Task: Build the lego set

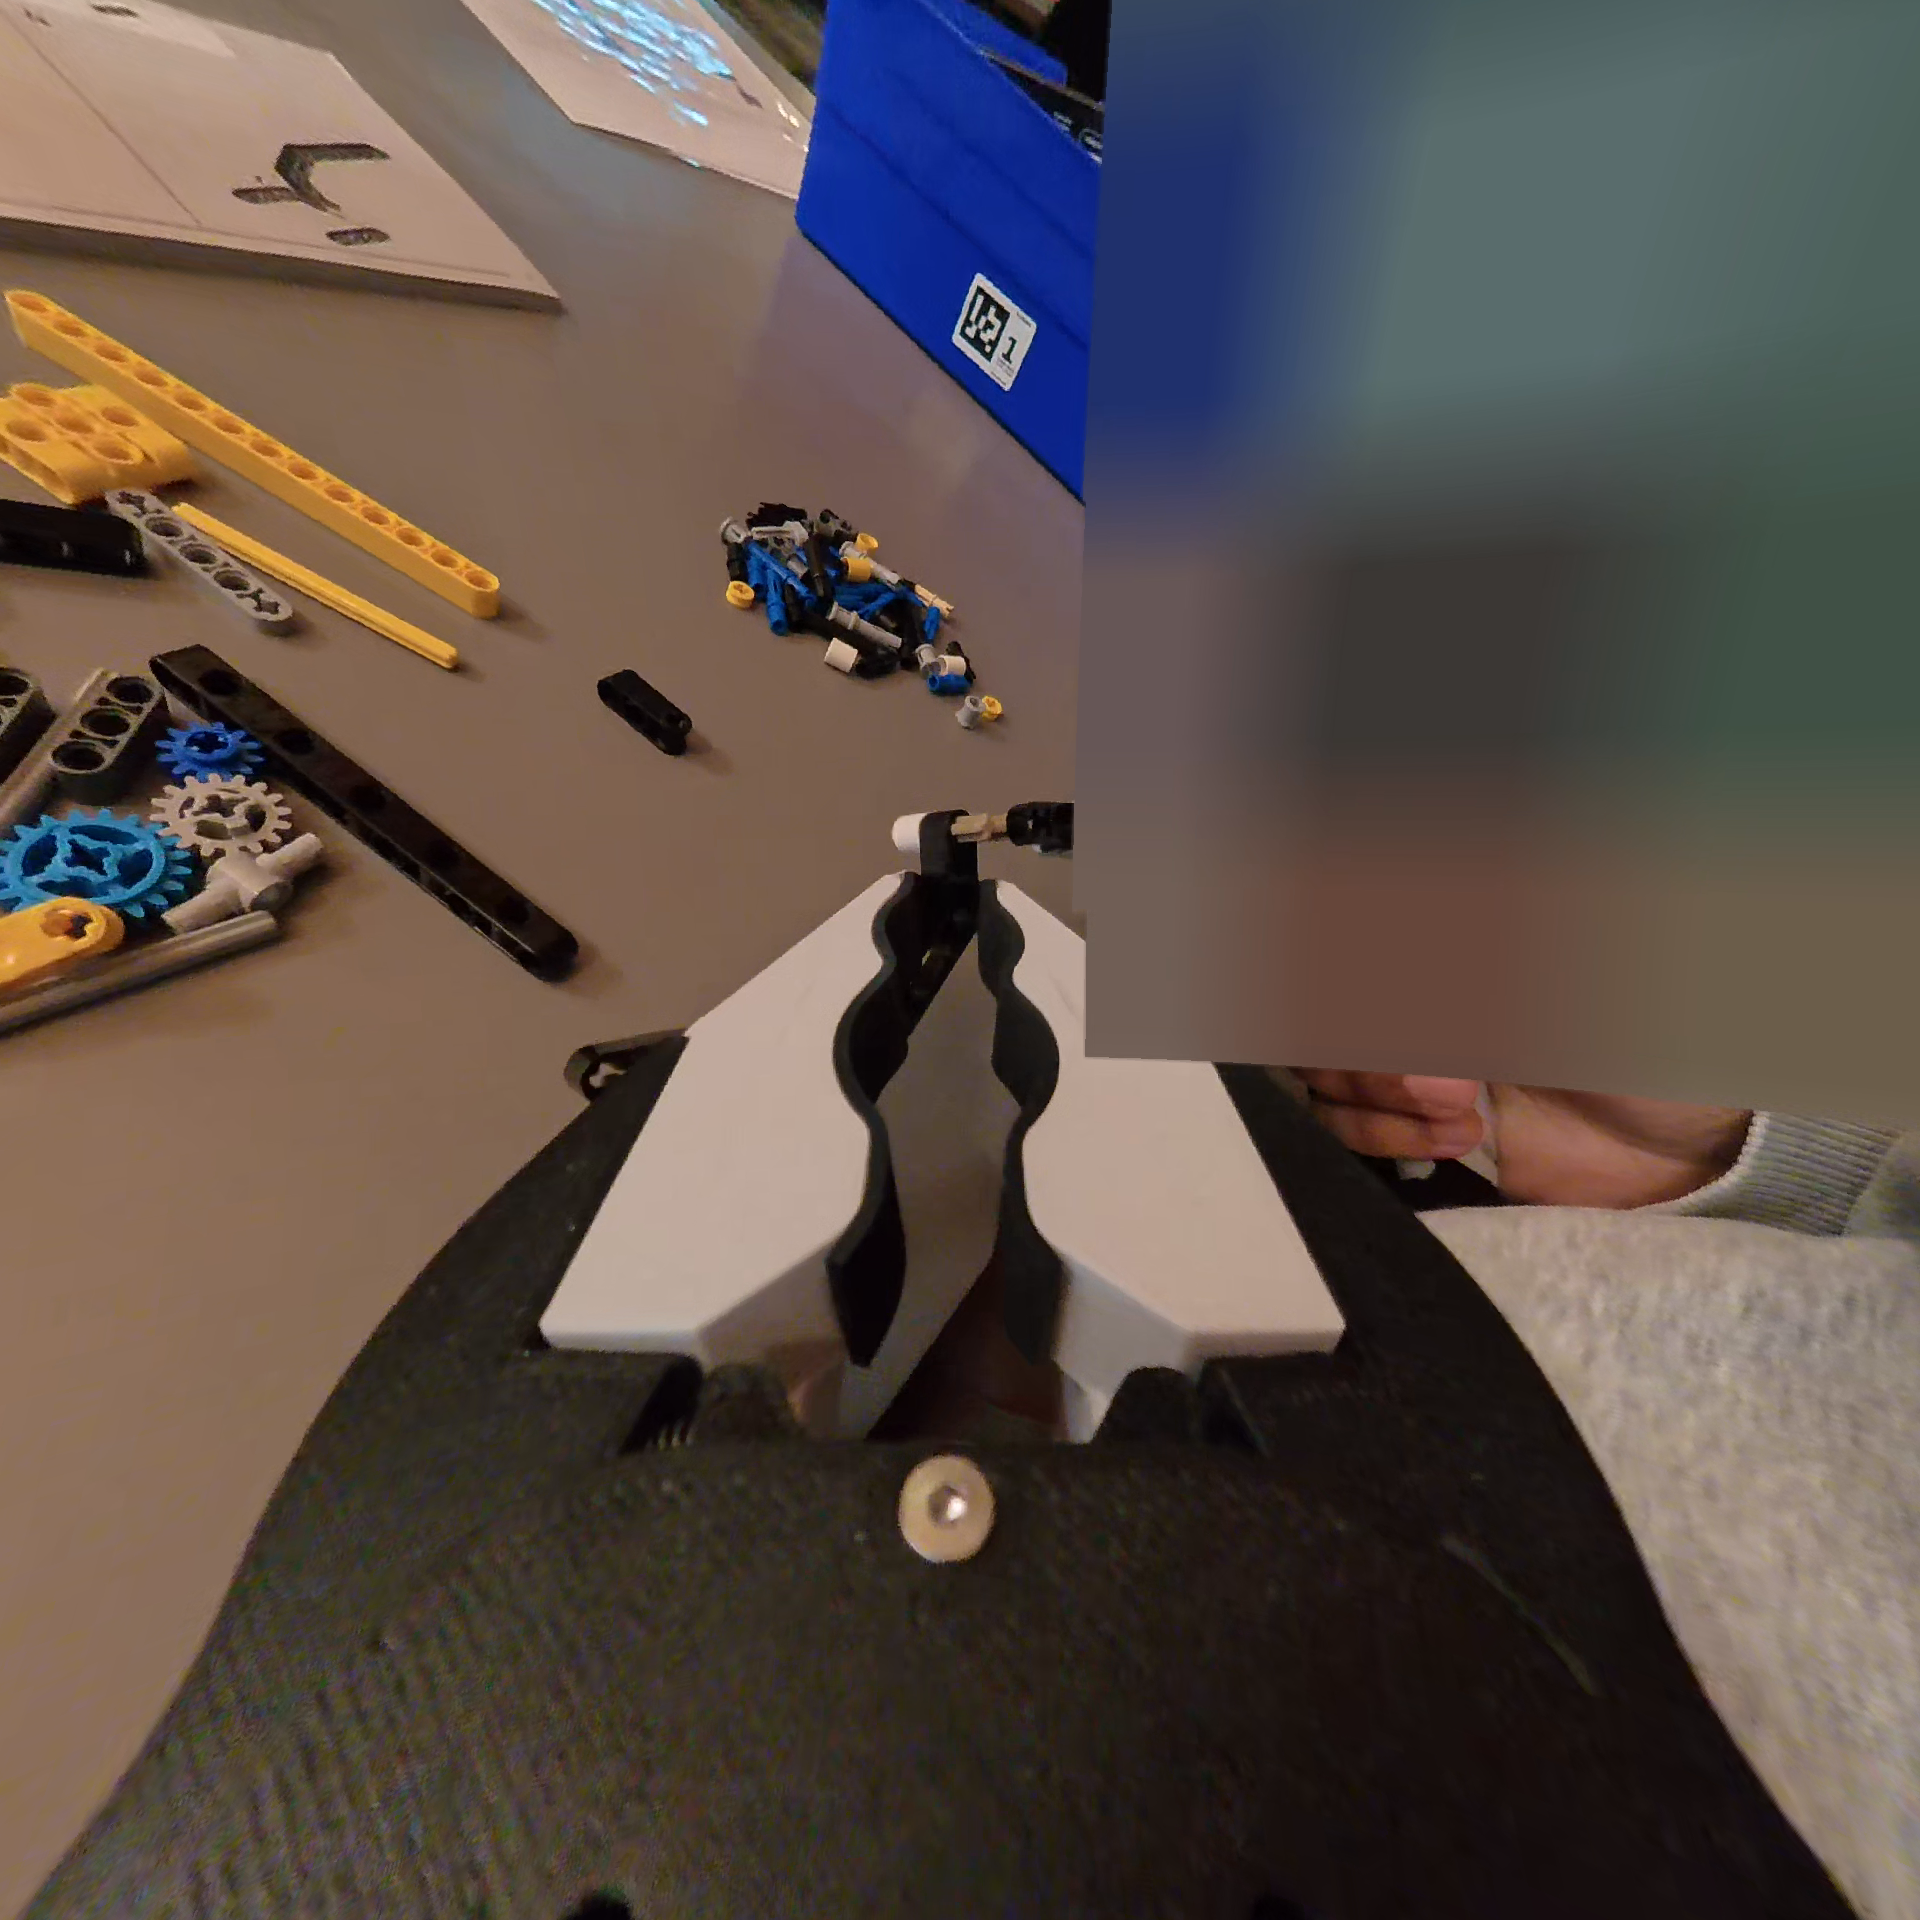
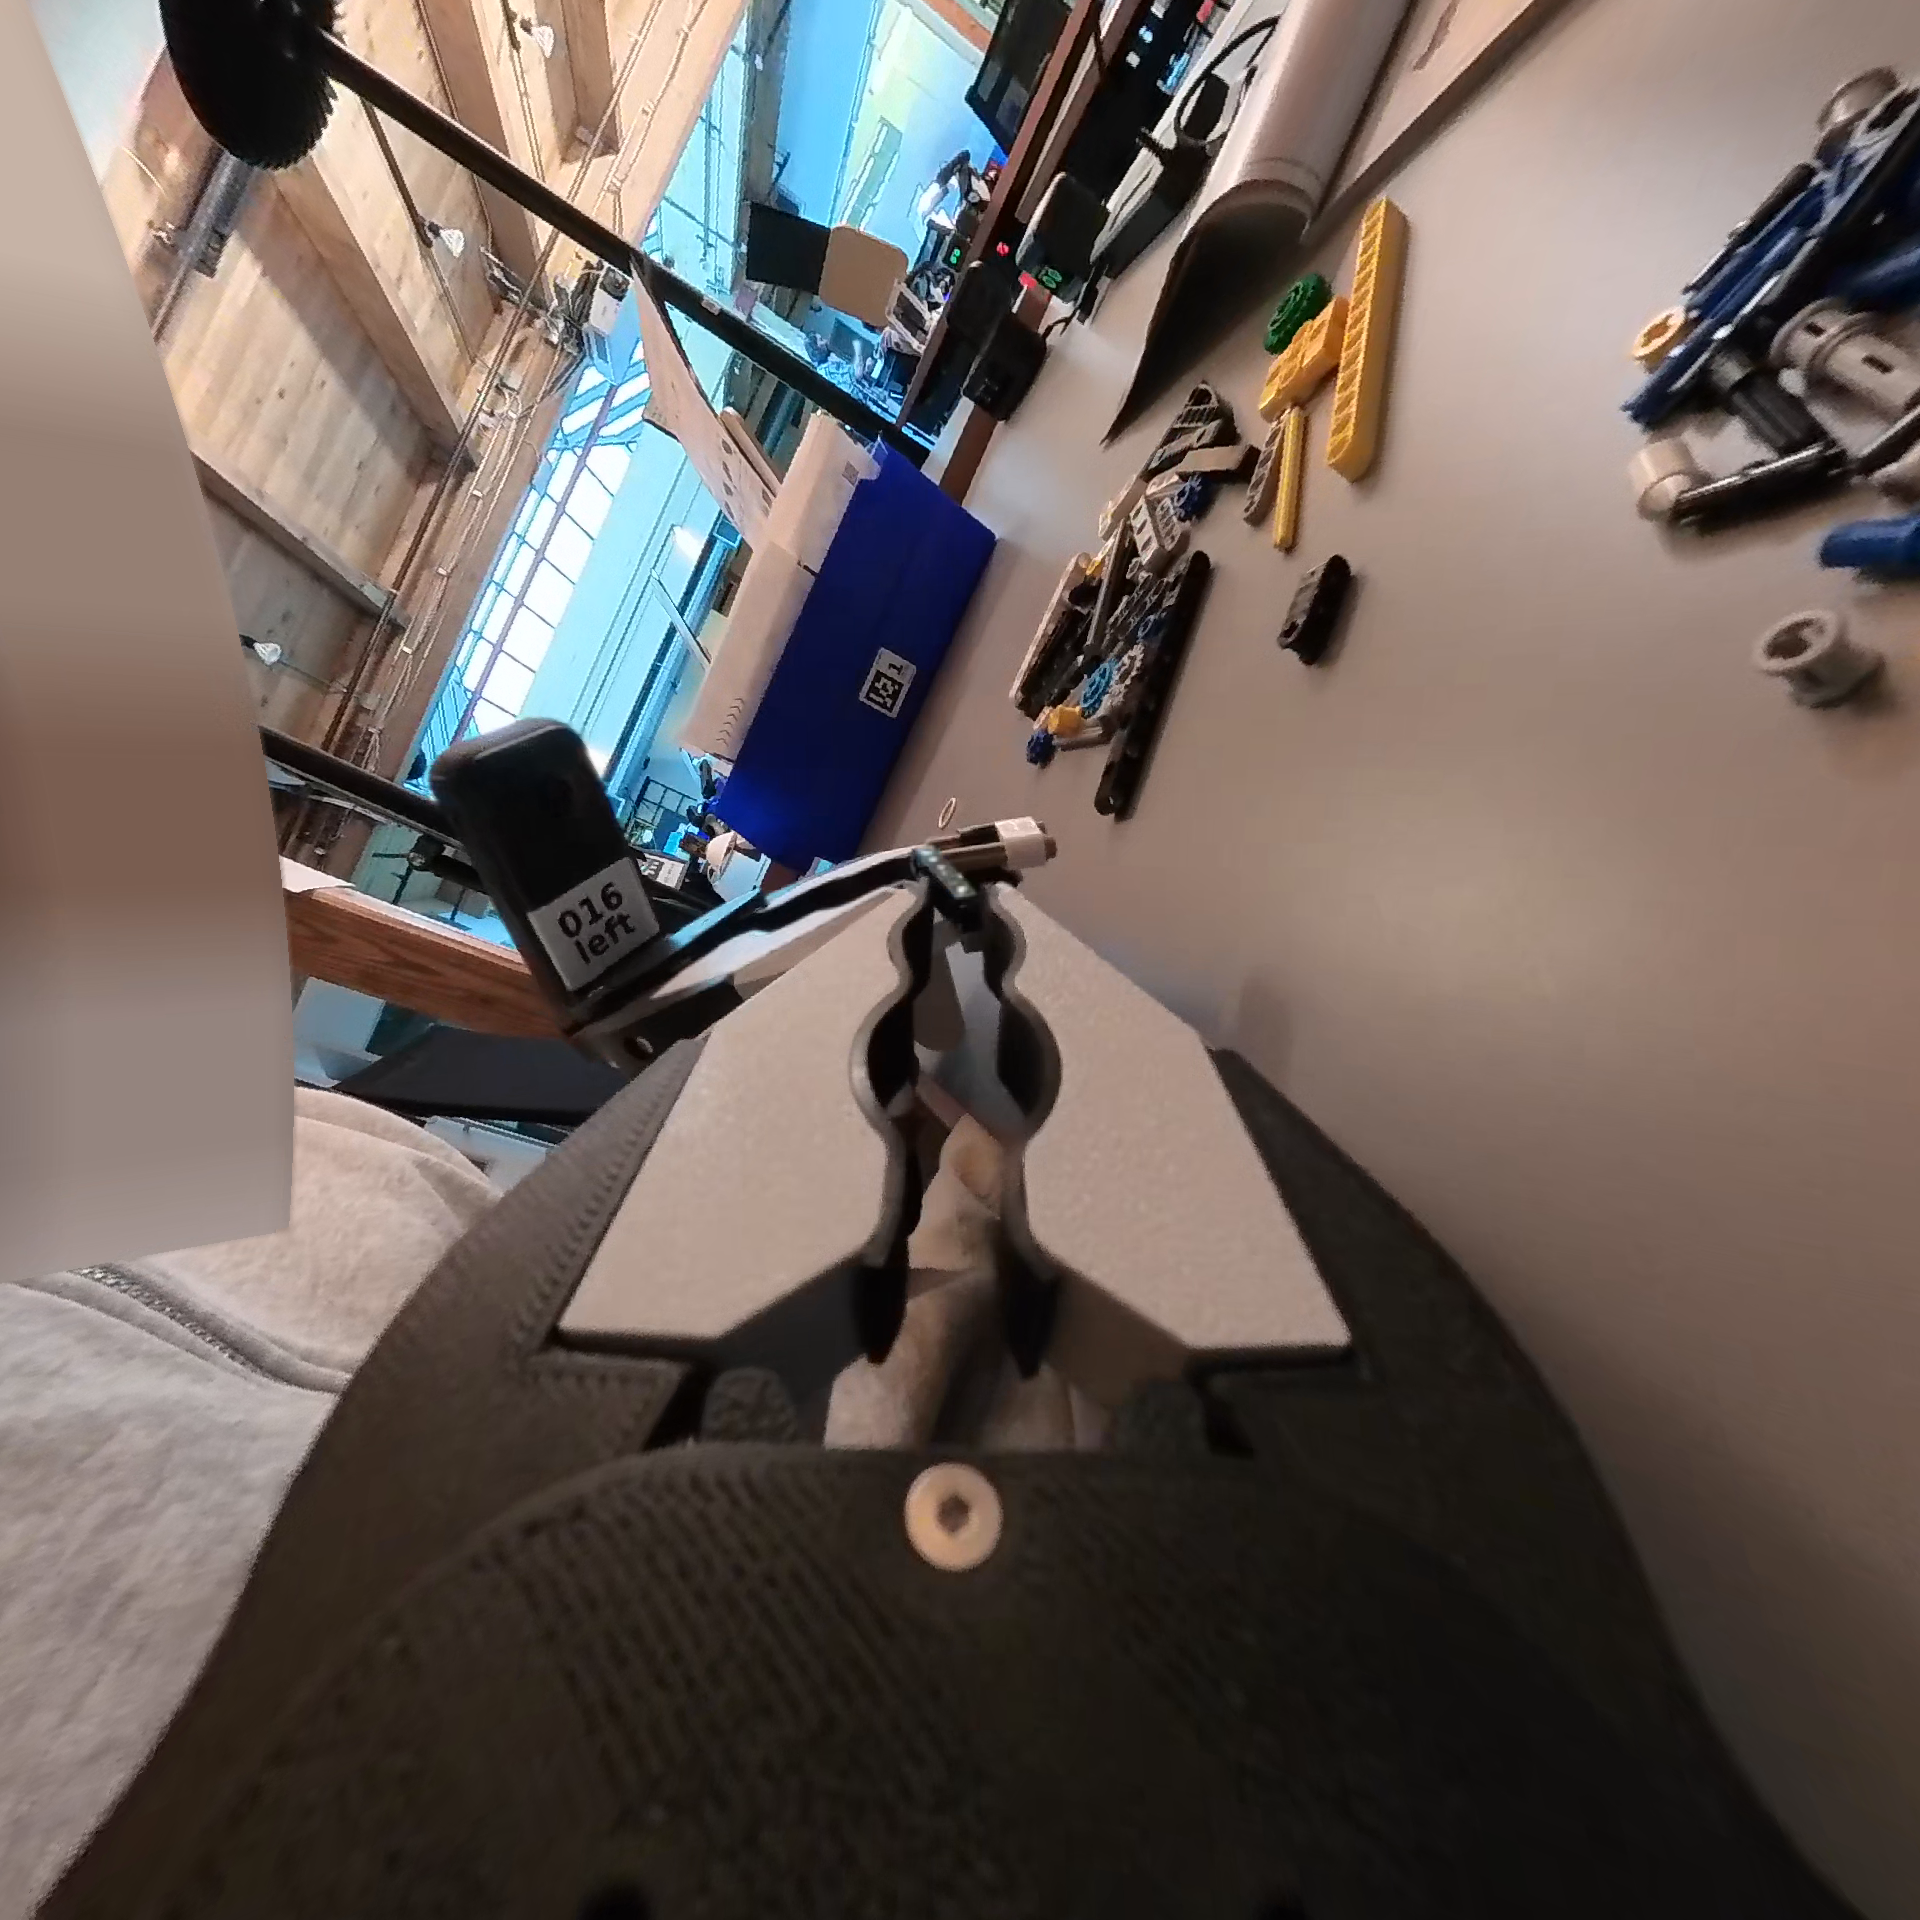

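My left gripper (image 1: 943, 888) is shut on a short black beam (image 1: 940, 844) and holds it upright above the grey table (image 1: 727, 436). A thin axle (image 1: 987, 828) runs through the beam's top, with a white bush (image 1: 909, 831) on its left end and a small black connector (image 1: 1044, 824) on its right end. My right gripper (image 2: 954, 902) is shut on that small black connector (image 2: 951, 881). The axle and white bush (image 2: 1023, 834) stick out beyond it. The left gripper (image 2: 906, 862) comes in edge-on from the left. A blur patch hides the right gripper in the left wrist view.
Loose parts lie on the table: a pile of small pins (image 1: 852, 603), a long yellow beam (image 1: 260, 447), a long black beam (image 1: 364, 810), a short black piece (image 1: 644, 712) and gears (image 1: 94, 857). A blue bin (image 1: 945, 208) and an open booklet (image 1: 208, 156) sit behind. A grey sleeve (image 1: 1662, 1403) is close by. Only a small space, under 4 cm, lies between the two pairs of fingers.
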